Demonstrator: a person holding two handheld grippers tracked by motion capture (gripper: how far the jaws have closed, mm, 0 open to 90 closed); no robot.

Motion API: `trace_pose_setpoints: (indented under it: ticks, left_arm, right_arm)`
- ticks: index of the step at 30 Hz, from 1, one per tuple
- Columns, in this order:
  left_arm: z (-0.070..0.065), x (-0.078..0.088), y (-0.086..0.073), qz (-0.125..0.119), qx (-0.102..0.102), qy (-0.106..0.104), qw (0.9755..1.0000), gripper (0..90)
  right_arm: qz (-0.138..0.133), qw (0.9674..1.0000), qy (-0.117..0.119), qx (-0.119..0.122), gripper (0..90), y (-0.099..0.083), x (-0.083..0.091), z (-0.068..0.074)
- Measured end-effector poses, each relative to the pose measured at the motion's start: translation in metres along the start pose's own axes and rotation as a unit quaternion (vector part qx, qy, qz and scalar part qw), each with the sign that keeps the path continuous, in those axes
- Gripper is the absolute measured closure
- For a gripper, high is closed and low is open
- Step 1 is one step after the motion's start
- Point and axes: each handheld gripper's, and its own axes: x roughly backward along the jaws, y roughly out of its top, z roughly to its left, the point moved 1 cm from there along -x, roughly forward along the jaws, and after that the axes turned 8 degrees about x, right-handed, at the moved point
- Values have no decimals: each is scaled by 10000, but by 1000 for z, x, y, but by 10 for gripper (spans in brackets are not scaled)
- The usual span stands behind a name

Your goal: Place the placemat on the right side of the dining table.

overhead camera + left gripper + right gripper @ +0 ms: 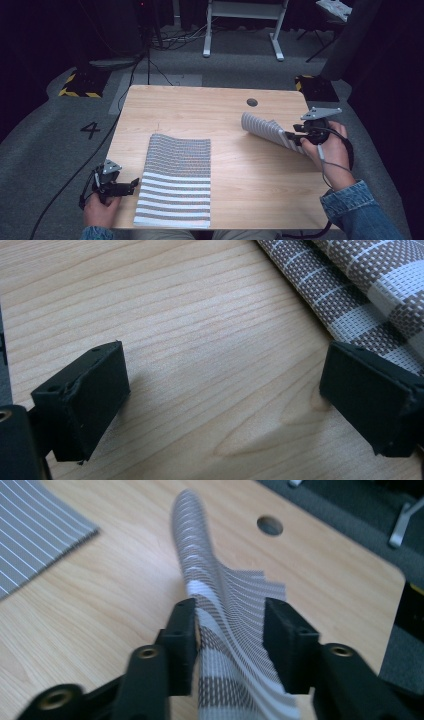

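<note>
Sagging between the half-spread right gripper (229,630), whose pads barely touch it, the light, limp woven placemat (225,610) wants an edge pinch.

Your striped woven mat (267,131) is grey and white, curled and tilted, with its far end on the table's right side. Its near end sits between your right gripper's (230,630) parted jaws.

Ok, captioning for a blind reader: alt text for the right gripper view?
A striped woven mat curls up between the open right tongs, its far end blurred above a wooden table with a round hole.
</note>
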Motion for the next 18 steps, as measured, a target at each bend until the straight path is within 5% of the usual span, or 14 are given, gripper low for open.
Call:
trace_pose_setpoints:
  ticks: [3, 6, 14, 18]
  left_arm:
    - [0, 0, 0, 7, -1, -10, 10000, 58]
    - [0, 0, 0, 7, 0, -10, 10000, 58]
    - [0, 0, 0, 6, 0, -9, 10000, 58]
    - [0, 0, 0, 6, 0, -9, 10000, 58]
  right_arm:
    - [252, 9988, 333, -239, 394, -13, -14, 1]
    - [160, 9966, 657, -463, 372, -19, -17, 2]
    - [-40, 9968, 206, -767, 348, -30, 0, -15]
    - [81, 9936, -209, -1106, 337, -57, 0, -29]
